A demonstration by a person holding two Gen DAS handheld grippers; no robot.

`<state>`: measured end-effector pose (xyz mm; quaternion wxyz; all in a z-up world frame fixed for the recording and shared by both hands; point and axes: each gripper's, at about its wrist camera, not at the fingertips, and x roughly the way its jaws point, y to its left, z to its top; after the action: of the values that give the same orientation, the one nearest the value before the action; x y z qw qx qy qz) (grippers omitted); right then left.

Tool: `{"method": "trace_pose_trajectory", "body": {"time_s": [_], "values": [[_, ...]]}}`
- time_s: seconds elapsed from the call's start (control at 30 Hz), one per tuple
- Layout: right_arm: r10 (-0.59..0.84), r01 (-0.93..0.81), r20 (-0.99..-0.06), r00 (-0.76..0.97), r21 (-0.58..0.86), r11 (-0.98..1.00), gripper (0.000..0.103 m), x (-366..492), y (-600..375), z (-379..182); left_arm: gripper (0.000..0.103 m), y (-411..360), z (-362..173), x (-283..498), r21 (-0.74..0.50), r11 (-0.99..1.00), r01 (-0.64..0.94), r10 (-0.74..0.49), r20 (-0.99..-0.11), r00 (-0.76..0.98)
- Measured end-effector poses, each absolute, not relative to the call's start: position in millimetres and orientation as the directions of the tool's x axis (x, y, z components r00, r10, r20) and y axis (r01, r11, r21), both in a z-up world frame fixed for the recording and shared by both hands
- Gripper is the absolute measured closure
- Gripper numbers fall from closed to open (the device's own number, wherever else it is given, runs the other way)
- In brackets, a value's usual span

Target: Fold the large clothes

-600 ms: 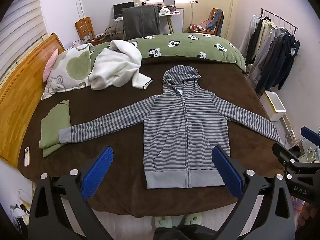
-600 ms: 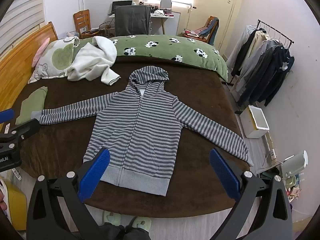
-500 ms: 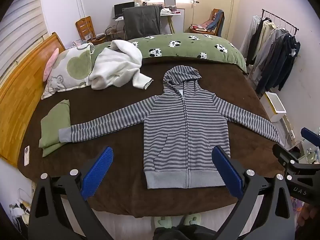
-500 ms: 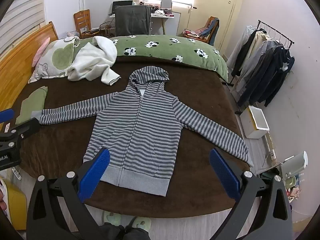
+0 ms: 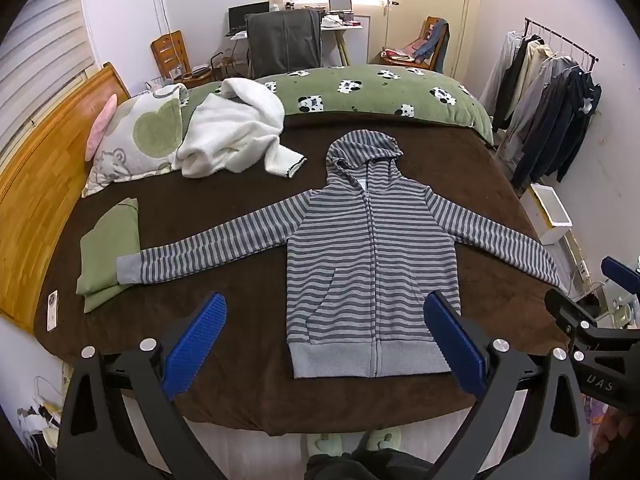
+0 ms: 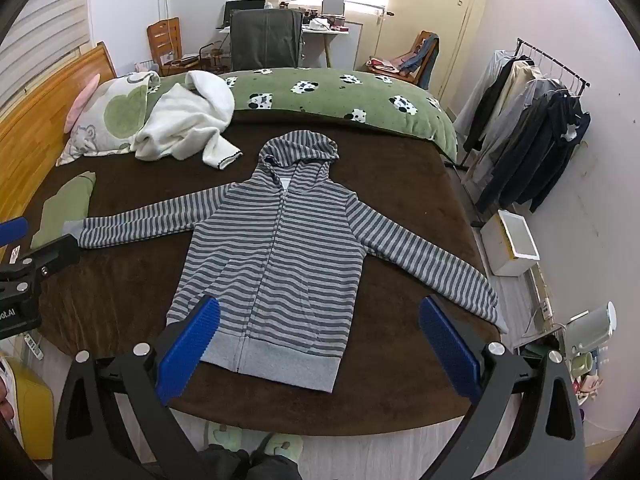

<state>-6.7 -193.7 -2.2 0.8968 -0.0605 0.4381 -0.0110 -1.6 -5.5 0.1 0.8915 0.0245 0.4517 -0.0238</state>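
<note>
Two wide-angle views look down over the foot of a bed (image 5: 248, 400) covered in a brown blanket, and both bend the room at the edges. At far left, the wooden headboard (image 5: 36, 184) runs out of frame, and a small white card-like object (image 5: 52, 310) near the bed's edge is too small to read. A folded green cloth (image 5: 106, 252) lies under the cuff of the striped hoodie's (image 5: 372, 264) left-hand sleeve, partly covered by it. Behind, a white fleece garment (image 5: 236, 136) is heaped against a pillow (image 5: 136, 140).

The hoodie lies flat and face up in the middle of the bed, zipped, grey with darker stripes, hood pointing away, both sleeves spread outward, plain grey hem nearest the camera. In the left wrist view its right-hand cuff is cut off by the other tool's arm.

The left gripper (image 5: 324, 340) hangs above the near edge with its blue pads spread wide, nothing between them. The right gripper (image 6: 316, 346) is likewise spread and empty.

Only the right wrist view shows that far cuff (image 6: 494, 314) hanging over the bed's edge, plus a white appliance (image 6: 592, 328) and green mug (image 6: 582, 362) on the floor. Both show a clothes rack (image 6: 532, 128) at far right and slippered feet (image 6: 252, 442) below.
</note>
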Motion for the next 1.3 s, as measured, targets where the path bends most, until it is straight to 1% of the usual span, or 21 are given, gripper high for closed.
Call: {"method": "trace_pose_trajectory", "body": {"time_s": [0.27, 0.63, 0.97, 1.17, 1.3], "values": [[-0.077, -0.028, -0.784, 0.617, -0.119, 0.992, 0.006, 0, -191, -2, 0.006, 2, -6, 5, 0.018, 0.998, 0.065, -0.024, -0.809, 0.587], [-0.120, 0.032, -0.787, 0.605, -0.127, 0.991, 0.006, 11, -188, -5, 0.006, 0, -13, 29, 0.007, 0.991, 0.136, -0.072, -0.822, 0.564], [-0.188, 0.185, -0.787, 0.588, -0.096, 0.978, 0.006, 10, -203, -10, 0.006, -10, -6, 61, -0.001, 0.960, 0.279, -0.159, -0.824, 0.544], [-0.235, 0.283, -0.783, 0.577, -0.078, 0.956, 0.006, 8, -237, -3, 0.006, -45, -10, 83, -0.003, 0.923, 0.384, -0.214, -0.833, 0.509], [-0.257, 0.354, -0.791, 0.555, -0.055, 0.934, 0.006, 6, -279, -7, 0.006, -77, -17, 97, -0.009, 0.901, 0.434, -0.243, -0.839, 0.487]]}}
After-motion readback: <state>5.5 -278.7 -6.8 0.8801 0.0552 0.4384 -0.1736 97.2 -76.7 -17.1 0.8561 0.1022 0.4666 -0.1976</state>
